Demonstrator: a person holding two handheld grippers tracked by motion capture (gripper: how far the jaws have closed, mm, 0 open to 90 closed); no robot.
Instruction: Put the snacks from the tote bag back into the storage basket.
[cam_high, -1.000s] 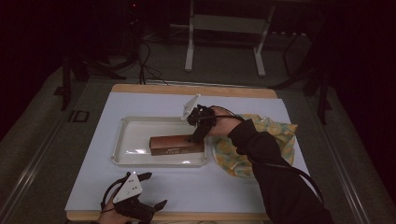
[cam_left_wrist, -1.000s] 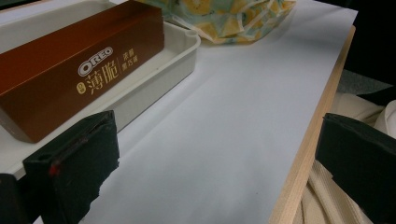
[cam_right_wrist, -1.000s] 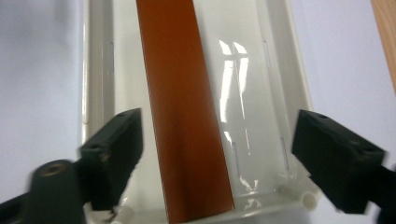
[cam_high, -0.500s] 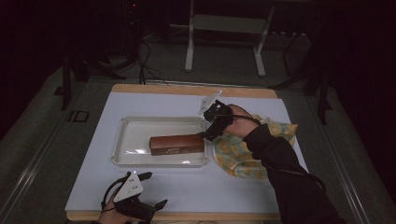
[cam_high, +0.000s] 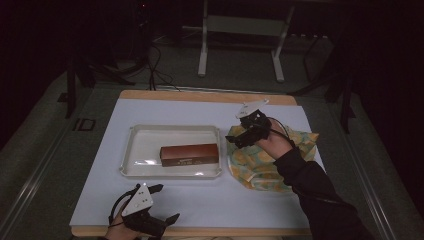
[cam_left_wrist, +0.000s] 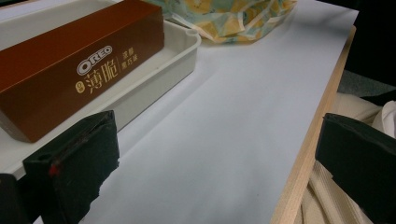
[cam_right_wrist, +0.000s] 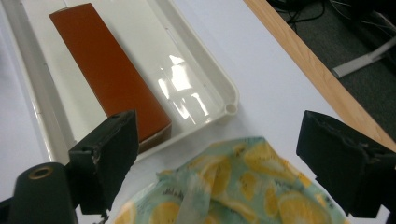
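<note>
"OREO" in white on brown box (cam_left_wrist: 70, 65) in white tray (cam_left_wrist: 184, 51)

**Right gripper left the box**

The right gripper (cam_high: 239, 138) let go of the brown Oreo box (cam_high: 189, 154), drew back out of the white tray (cam_high: 131, 150), and hung wide-jawed above the lemon-print cloth (cam_high: 260, 165), the box now ahead of it.

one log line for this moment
right gripper: open above yellow patterned cloth | left gripper: open, near table edge | brown oreo box: in white plastic tray
</note>
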